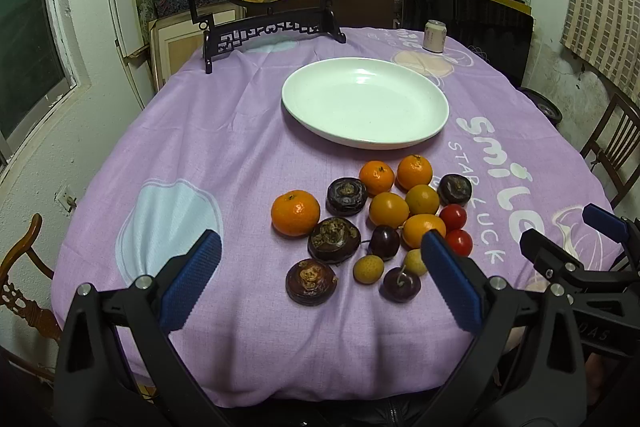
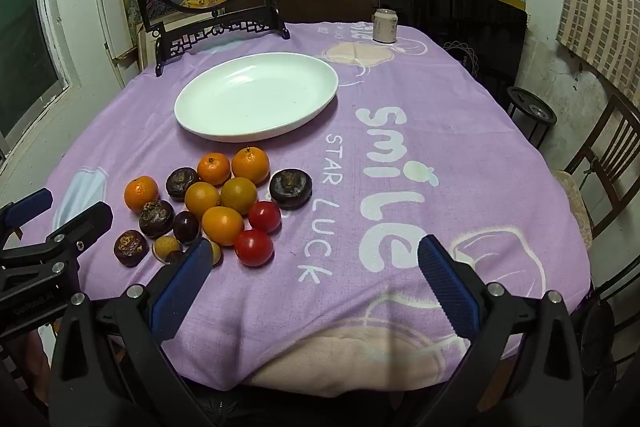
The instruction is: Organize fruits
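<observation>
Lilac cloth covers the tabletop (image 1: 200,147), and on it a loose cluster of fruit lies just at 6 o'clock of the empty white plate (image 1: 304,115): mandarins (image 1: 295,213), dark water chestnuts (image 1: 334,239), two cherry tomatoes (image 2: 253,247), dark cherries (image 1: 401,283) and small yellow longans (image 1: 368,268). Both grippers hang bare above the near edge, jaws spread wide: the left gripper (image 1: 320,287) frames the cluster's near end, the right gripper (image 2: 316,287) sits over bare cloth at 4 o'clock of the fruit.

The mandarins are probably light and firm enough to clamp across the middle; tomatoes and cherries look smooth, soft and easily bruised, so a gentle squeeze at the widest girth suits them. All will likely roll.

The right wrist view shows both tomatoes whole; the left wrist view half hides one behind a blue finger (image 1: 448,279), yet shows the near cherry clearly.
</observation>
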{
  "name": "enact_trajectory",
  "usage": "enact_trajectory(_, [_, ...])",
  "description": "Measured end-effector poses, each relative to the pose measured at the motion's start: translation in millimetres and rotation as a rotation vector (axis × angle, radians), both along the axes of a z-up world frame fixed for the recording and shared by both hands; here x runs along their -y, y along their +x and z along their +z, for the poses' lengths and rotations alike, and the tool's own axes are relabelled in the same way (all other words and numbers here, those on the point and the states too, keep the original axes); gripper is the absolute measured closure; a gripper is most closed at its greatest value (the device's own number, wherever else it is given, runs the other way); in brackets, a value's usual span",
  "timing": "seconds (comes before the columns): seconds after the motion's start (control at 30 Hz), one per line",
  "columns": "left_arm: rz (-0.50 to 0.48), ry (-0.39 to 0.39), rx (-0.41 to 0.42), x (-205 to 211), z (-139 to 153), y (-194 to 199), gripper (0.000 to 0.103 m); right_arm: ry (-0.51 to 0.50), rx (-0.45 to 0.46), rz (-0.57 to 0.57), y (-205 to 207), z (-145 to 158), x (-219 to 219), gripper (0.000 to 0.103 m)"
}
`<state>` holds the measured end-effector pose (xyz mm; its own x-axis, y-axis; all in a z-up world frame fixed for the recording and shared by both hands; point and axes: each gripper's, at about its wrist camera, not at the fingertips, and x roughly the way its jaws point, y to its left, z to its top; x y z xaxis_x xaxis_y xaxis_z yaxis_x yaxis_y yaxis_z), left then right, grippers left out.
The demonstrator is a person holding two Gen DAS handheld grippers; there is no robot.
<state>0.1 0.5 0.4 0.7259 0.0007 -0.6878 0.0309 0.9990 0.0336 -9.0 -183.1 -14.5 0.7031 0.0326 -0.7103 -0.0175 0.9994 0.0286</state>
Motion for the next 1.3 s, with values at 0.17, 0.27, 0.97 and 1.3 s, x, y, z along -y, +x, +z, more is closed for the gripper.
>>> enact_trajectory(0.17, [0.001, 0.000, -0.002, 0.0, 0.0, 0.2, 0.002, 0.000, 0.000, 0.001, 0.4, -0.2, -0.8, 0.001])
enact_trajectory(0.27, [0.001, 0.000, -0.002, 0.1, -0.1, 0.3, 0.002, 0.000, -0.002, 0.001, 0.7, -0.5, -0.6, 0.001])
enact_trajectory(0.97, [0.002, -0.002, -0.008, -1.0, -4.3, -1.8, 0.002, 0.003, -0.005, 0.002, 0.6, -1.4, -2.6, 0.001])
enact_trajectory(1.3, [0.002, -0.003, -0.011, 1.7, -9.6, -4.0, 0.002, 0.003, -0.008, 0.004, 0.7, -3.4, -4.5, 0.001])
